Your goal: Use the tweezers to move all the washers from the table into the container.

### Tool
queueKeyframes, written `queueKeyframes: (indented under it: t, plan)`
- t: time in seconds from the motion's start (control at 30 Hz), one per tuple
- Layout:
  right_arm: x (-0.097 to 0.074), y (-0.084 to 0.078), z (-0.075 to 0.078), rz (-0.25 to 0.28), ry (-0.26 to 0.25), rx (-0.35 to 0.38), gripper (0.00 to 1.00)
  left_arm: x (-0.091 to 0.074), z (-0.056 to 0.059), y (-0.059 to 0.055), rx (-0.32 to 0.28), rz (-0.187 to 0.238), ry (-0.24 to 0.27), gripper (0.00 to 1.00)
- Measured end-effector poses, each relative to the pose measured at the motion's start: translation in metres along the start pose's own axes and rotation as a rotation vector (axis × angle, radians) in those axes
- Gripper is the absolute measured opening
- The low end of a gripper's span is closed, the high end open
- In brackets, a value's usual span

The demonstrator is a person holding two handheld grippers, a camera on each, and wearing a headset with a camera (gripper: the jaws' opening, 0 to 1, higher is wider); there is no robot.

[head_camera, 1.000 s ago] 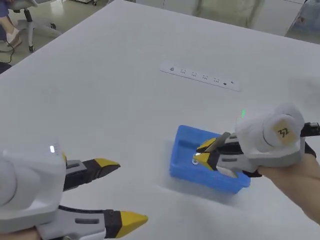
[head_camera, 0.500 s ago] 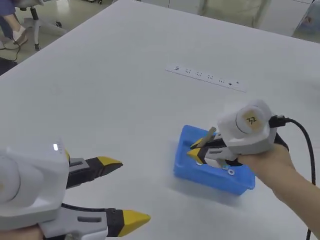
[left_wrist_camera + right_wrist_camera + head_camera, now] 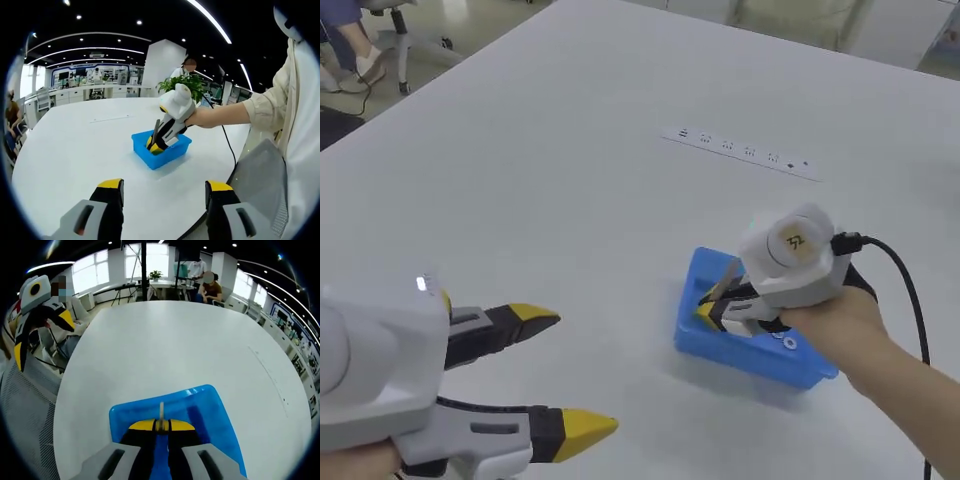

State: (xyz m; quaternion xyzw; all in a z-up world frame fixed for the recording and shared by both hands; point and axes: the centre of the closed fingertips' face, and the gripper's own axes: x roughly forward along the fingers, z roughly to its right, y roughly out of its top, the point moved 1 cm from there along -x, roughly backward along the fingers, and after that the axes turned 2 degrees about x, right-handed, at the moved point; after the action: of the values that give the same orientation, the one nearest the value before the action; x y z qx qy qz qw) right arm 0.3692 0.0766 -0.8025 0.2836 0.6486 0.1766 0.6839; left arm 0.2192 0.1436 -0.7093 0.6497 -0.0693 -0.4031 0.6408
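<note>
The bench (image 3: 570,150) is smooth, matt white. The container (image 3: 760,352) is glossy blue plastic. The left claw (image 3: 582,372) and right claw (image 3: 708,310) have matt white plastic shells. The tweezers (image 3: 161,412) look like dull metal.

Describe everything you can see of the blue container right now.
The blue container is a shallow, open-topped rectangular tray, plastic by its look, with raised walls and rounded corners. It sits flat on the white table. The right gripper, shut on the tweezers, points down into it over one end. Whether the tweezers' tips touch its floor I cannot tell.
</note>
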Motion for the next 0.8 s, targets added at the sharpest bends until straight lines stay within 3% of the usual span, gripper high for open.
queueKeyframes:
  t: [0.2,0.43,0.63,0.8]
  plan:
    - [0.000,-0.001,0.000,-0.005,0.000,-0.001,0.05,-0.002,-0.002,0.011,-0.020,0.054,0.008,0.70]
    - [-0.007,0.001,-0.001,0.013,-0.009,0.002,0.05,-0.006,-0.006,0.029,-0.034,0.149,0.033,0.88]
    - [-0.024,0.008,-0.001,0.050,-0.034,-0.001,0.05,-0.008,-0.008,0.042,-0.015,0.218,0.047,0.99]
    - [-0.049,0.016,-0.008,0.111,-0.064,0.011,0.05,-0.007,-0.007,0.049,-0.017,0.228,0.041,0.99]
